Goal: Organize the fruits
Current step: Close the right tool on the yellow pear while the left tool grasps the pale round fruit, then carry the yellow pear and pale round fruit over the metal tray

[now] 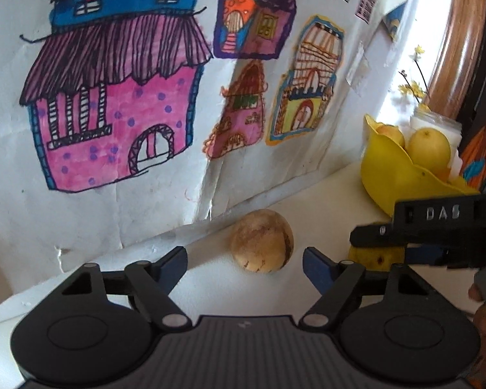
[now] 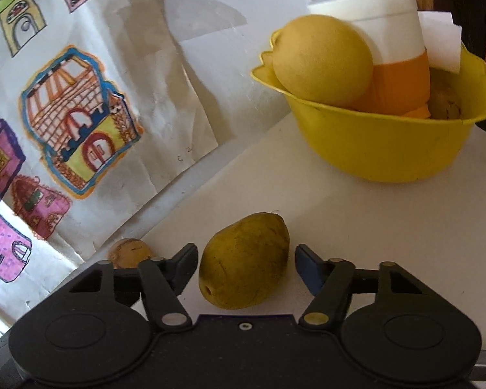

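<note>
Left gripper [image 1: 244, 259]: fingers spread, nothing pressed between them; low centre of the left wrist view, tips on either side of a gap.
Brown fruit [image 1: 261, 240]: round, tan with darker streaks, sits on the white tabletop [image 1: 324, 201] just beyond the left gripper's tips, in line with the gap, not touched by either finger. In the right wrist view it peeps out at lower left [image 2: 129, 253], behind that gripper's left finger.
Right gripper [image 2: 246, 259]: fingers apart, one on each side of the yellow-green fruit, with a sliver of space showing on both sides; no pad is seen pressing. In the left wrist view it comes in from the right edge [image 1: 401, 246], black body lettered "DAS".
Yellow-green fruit [image 2: 243, 261]: oval, dull and speckled, lies on the tabletop between the right gripper's fingers, low centre of the right wrist view. In the left wrist view only a patch shows [image 1: 377, 257] under the right gripper.
Yellow bowl [image 2: 382, 149]: wavy rim, upper right of the right wrist view, well apart from both loose fruits.
Bowl contents: a large round yellow fruit [image 2: 320, 58] at the left side, leaning on a white and orange container [image 2: 392, 64].
Backdrop: paper drawings of coloured houses [image 1: 113, 107] fill the upper left of both views.
Person: fingers [image 1: 484, 311] at the right edge of the left wrist view.
</note>
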Demonstrator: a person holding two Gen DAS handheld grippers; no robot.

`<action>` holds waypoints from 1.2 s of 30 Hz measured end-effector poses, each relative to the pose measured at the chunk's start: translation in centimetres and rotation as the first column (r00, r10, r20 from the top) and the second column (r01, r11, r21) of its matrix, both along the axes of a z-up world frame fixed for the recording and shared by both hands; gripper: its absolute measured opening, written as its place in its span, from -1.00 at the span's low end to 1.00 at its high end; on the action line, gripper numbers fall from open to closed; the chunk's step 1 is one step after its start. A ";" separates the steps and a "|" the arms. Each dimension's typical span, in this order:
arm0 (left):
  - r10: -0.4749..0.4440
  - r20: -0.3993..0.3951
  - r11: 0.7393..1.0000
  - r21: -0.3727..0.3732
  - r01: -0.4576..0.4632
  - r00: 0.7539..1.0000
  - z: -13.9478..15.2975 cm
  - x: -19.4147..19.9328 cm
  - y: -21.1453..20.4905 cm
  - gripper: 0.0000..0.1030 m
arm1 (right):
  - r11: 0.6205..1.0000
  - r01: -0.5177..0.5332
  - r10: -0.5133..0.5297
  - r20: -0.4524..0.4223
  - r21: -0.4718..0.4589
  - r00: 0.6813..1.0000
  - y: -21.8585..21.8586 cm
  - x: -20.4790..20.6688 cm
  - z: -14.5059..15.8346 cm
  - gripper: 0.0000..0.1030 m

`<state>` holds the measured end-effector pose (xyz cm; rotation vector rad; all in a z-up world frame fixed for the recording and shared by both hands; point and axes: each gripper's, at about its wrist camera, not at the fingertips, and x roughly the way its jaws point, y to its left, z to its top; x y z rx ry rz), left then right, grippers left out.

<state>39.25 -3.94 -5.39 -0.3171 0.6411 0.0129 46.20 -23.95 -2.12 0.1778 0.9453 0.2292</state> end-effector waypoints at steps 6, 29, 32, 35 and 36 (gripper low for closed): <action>0.026 -0.003 0.999 -0.025 -0.027 1.000 0.1 1.1 0.2 0.41 | 1.000 0.004 -0.003 -0.010 0.020 1.000 -0.1 0.2 -0.2 0.21; -0.016 -0.010 0.996 -0.086 0.015 1.000 -0.5 2.2 0.0 -0.02 | 0.997 0.036 -0.035 -0.005 0.066 0.999 0.0 0.4 -1.0 0.15; -0.020 -0.009 0.996 -0.087 0.020 1.000 -0.4 2.4 0.0 -0.02 | 0.997 0.035 -0.035 -0.001 0.075 0.999 -0.2 0.3 -1.1 0.15; -0.025 -0.003 0.997 -0.078 0.024 1.000 -0.5 2.2 -0.1 -0.07 | 0.996 0.035 -0.035 0.002 0.083 0.999 -0.3 0.2 -1.2 0.15; -0.026 -0.003 0.997 -0.073 0.026 1.000 -0.4 2.1 -0.2 -0.08 | 0.996 0.034 -0.035 0.002 0.083 0.999 -0.3 0.2 -1.2 0.15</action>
